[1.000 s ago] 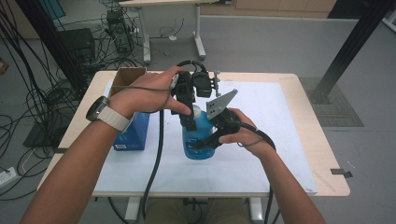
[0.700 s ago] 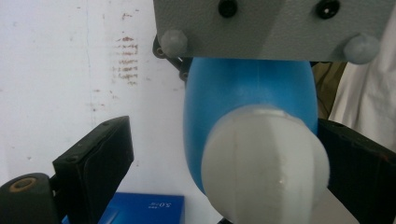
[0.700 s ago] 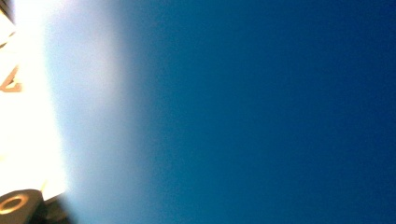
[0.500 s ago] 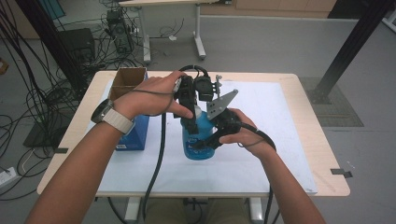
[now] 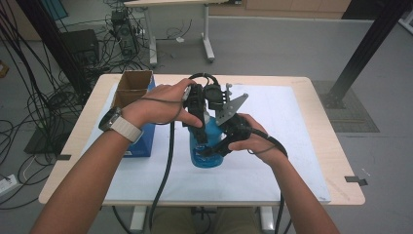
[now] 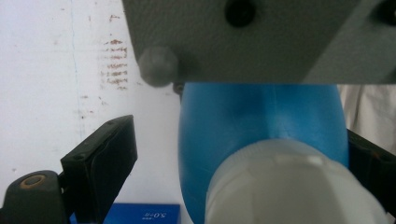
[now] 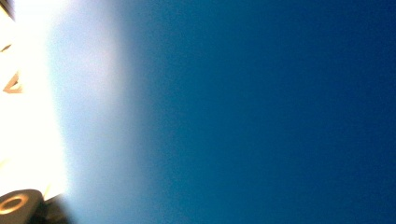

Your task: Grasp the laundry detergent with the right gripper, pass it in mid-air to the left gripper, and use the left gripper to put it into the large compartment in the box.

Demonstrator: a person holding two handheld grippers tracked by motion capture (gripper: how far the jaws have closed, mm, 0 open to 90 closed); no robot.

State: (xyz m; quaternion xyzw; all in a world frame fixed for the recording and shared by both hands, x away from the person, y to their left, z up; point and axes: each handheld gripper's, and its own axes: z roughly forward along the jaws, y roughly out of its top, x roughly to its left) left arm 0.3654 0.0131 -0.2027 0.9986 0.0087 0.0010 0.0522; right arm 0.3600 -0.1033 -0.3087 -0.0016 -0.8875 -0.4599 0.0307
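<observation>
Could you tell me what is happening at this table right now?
A person is working on a blue bottle standing on the white table cover. The right gripper is pressed against the bottle's side, apparently steadying it. The left gripper comes down over the white cap, jaws open on either side of it. A blue box sits to the left.

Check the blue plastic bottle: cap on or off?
On. The white ribbed cap sits atop the blue plastic bottle, between the left tongs, which stand open around it.
</observation>
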